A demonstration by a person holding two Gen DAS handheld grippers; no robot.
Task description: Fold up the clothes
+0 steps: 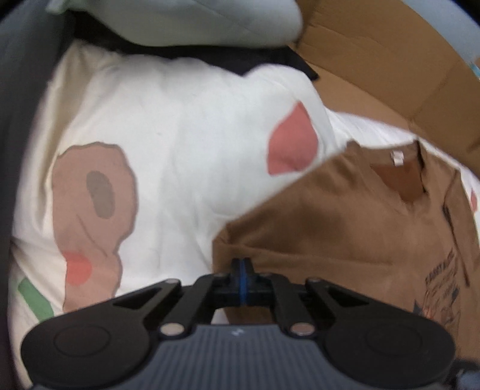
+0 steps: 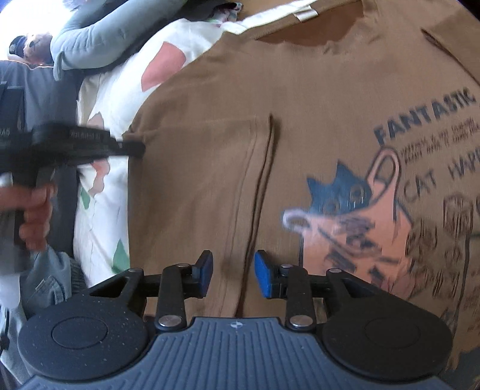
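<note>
In the left wrist view, a cardboard box fills the upper right of the frame; only its brown flaps and inner wall show, and whether anything is in it cannot be told. One brown T-shirt lies at the right and lower middle, on a white bedsheet printed with a brown blob, pink patches and a green stripe. The shirt's neck opening and small white label sit toward the upper right, and part of a dark print shows at the right edge. The left gripper stands at the bottom middle, its two blue-padded fingers pressed together and pinching the shirt's near edge. A pale grey-green pillow lies across the top, with dark fabric under it.

In the right wrist view, the same brown T-shirt covers most of the frame. Its print at the right shows a blue cat, a pink jug shape and the words "FANTASTIC" and "CAT". A folded-in sleeve forms a vertical ridge in the middle. The right gripper sits at the bottom middle with its fingers spread apart, holding nothing, poised over the shirt fabric beside that ridge. At the left middle, the left gripper reaches in from the side and its black tip meets the shirt's left edge; a hand grips its handle at the left edge. The bedsheet shows in a strip at the left, and the pillow at the upper left.
</note>
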